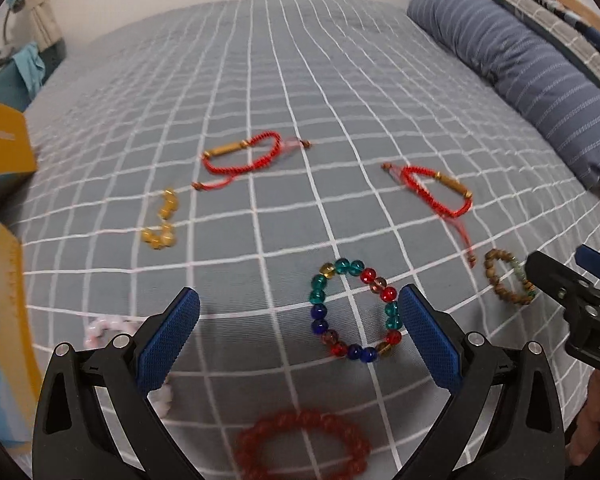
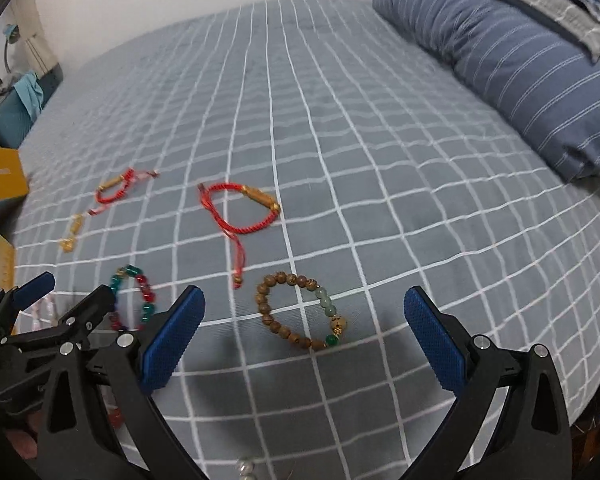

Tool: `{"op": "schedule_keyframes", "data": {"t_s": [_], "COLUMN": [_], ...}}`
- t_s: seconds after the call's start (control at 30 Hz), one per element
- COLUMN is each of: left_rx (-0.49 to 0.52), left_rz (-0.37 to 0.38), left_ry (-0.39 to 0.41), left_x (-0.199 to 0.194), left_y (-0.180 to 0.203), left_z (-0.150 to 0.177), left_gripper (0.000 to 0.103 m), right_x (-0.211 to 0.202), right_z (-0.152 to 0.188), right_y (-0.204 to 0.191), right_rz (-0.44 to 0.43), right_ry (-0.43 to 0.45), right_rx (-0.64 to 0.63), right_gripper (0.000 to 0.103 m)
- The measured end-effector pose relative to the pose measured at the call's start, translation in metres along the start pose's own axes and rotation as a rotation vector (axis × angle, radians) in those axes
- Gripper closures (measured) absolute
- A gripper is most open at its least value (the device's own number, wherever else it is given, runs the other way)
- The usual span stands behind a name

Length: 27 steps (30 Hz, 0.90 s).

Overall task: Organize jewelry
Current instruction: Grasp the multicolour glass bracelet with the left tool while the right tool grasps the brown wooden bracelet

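Bare checked bedspread (image 2: pixel 340 140) beyond the bracelets, striped pillow (image 2: pixel 520 60) blocking right, yellow box (image 1: pixel 4 144) at left edge

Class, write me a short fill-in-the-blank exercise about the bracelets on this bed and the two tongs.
1. Both the left tongs and the right tongs are ____.
2. The number of red cord bracelets on the bedspread is ____.
3. The brown wooden bead bracelet lies in front of the ____ tongs.
4. The striped pillow is coloured ____.

Missing words: open; two; right; blue
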State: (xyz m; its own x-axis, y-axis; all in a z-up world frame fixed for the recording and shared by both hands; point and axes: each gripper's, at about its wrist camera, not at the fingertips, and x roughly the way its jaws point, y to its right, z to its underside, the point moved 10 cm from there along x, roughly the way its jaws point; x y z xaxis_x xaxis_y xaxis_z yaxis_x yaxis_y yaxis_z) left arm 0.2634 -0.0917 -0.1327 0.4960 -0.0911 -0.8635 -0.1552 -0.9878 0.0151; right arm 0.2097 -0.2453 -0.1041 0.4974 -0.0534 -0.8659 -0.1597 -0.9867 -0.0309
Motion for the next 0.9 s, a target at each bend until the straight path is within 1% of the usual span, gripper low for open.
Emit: {"op": "schedule_keyframes", "data": {"t_s": [0.1,0.27,0.4,0.5,0.57,0.6,0.67,0.7,0.73,0.87,0.9], "left_rx": [0.014,0.066,0.075,0.069,0.066,0.066,0.061,0.056,0.049,0.049,0.051], "left_rz": [0.009,0.008,-0.010,-0.006,-0.010,-0.014,-0.023,-0.021,-0.017,-0.012,-0.009], "left_ry": [-0.027,-0.035,-0.038,-0.037,-0.036,-0.035,-0.033,-0.031,-0.028,-0.025,-0.025], "left_x": [0.014,0.028,0.035,0.037,0.035,0.036,0.035,0.035,0.034,0.029,0.026], "left_y": [0.008,0.024,0.023,0.022,0.020,0.019,0.018,0.018,0.018,0.023,0.024], "left_z": [0.003,0.003,0.002,-0.001,0.000,0.000,-0.001,-0.001,-0.003,-0.004,-0.001], "left_gripper": [0.006,0.006,0.006,0.006,0.008,0.010,0.016,0.019,0.024,0.037,0.043], "right_x": [0.014,0.029,0.037,0.041,0.040,0.041,0.041,0.042,0.042,0.040,0.040], "right_z": [0.003,0.006,0.009,0.009,0.011,0.012,0.012,0.012,0.013,0.015,0.015], "right_y": [-0.002,-0.004,0.001,0.006,0.006,0.007,0.005,0.006,0.006,0.009,0.009], "right_rz": [-0.008,-0.011,-0.024,-0.040,-0.038,-0.039,-0.042,-0.041,-0.039,-0.034,-0.032], "right_ry": [-0.031,-0.060,-0.085,-0.104,-0.111,-0.114,-0.120,-0.121,-0.122,-0.125,-0.125], "right_rx": [-0.002,0.000,0.013,0.032,0.036,0.039,0.039,0.039,0.039,0.038,0.037], "right_gripper": [0.007,0.007,0.010,0.018,0.027,0.028,0.036,0.038,0.040,0.053,0.055]}}
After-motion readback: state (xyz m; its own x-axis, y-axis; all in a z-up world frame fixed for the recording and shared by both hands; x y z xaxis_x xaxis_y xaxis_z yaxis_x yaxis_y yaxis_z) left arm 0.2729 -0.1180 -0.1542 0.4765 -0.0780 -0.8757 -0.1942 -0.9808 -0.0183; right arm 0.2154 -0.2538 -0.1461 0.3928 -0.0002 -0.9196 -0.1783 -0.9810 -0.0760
